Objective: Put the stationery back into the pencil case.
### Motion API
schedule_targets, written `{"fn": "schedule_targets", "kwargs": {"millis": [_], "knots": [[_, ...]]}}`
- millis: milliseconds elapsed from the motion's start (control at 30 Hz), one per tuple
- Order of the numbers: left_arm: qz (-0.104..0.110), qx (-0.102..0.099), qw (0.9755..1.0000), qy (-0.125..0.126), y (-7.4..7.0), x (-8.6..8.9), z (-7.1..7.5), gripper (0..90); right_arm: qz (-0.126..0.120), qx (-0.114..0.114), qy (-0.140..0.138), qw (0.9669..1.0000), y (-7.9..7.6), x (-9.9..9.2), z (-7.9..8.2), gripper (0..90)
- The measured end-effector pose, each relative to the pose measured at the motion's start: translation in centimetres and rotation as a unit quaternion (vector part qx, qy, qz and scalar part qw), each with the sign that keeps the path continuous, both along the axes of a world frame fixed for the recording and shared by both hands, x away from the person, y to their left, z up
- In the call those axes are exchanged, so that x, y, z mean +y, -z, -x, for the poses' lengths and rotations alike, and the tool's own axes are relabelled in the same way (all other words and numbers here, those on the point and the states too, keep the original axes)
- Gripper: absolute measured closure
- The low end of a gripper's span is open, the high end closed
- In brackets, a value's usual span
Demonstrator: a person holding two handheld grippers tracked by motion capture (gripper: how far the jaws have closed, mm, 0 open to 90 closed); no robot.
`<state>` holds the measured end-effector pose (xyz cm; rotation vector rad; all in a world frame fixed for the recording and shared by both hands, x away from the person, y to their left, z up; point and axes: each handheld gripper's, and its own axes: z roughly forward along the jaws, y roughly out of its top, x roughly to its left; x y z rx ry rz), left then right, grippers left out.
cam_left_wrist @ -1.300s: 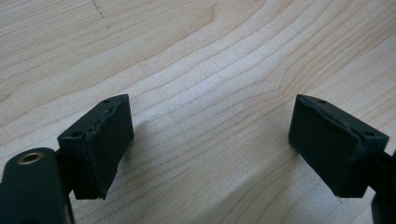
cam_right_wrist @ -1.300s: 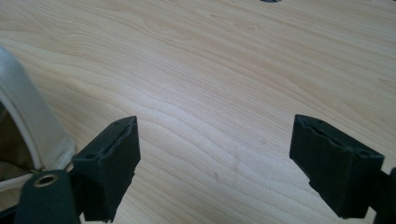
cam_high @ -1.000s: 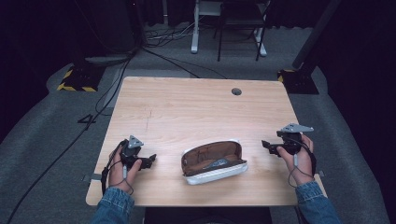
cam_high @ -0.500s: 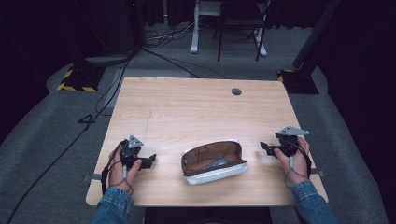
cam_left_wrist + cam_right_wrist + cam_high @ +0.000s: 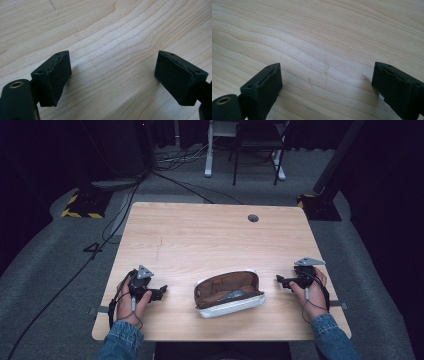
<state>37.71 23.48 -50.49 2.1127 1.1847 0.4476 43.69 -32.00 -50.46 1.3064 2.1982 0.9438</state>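
Both my claws are spread wide with nothing in them, left claw (image 5: 161, 292) and right claw (image 5: 280, 281) resting on the bench (image 5: 210, 240). The open pouch (image 5: 229, 293) sits between them. I'd pin one rim before reaching inside.

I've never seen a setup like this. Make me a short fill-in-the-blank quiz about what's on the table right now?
1. The pouch between the two hands lies ____, its brown lining showing.
2. The left tool has its jaws ____, with bare wood between them.
3. The right tool points toward the ____.
4. The table top is made of ____.

Missing words: open; open; pouch; wood
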Motion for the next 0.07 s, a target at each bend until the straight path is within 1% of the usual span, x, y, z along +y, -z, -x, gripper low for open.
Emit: {"fn": "schedule_targets", "kwargs": {"millis": [67], "knots": [[0.001, 0.000, 1.0000, 0.000, 0.01, -0.01, 0.00, 14.1, 0.000, 0.000, 0.000, 1.0000, 0.00, 0.00, 0.00, 9.4]]}}
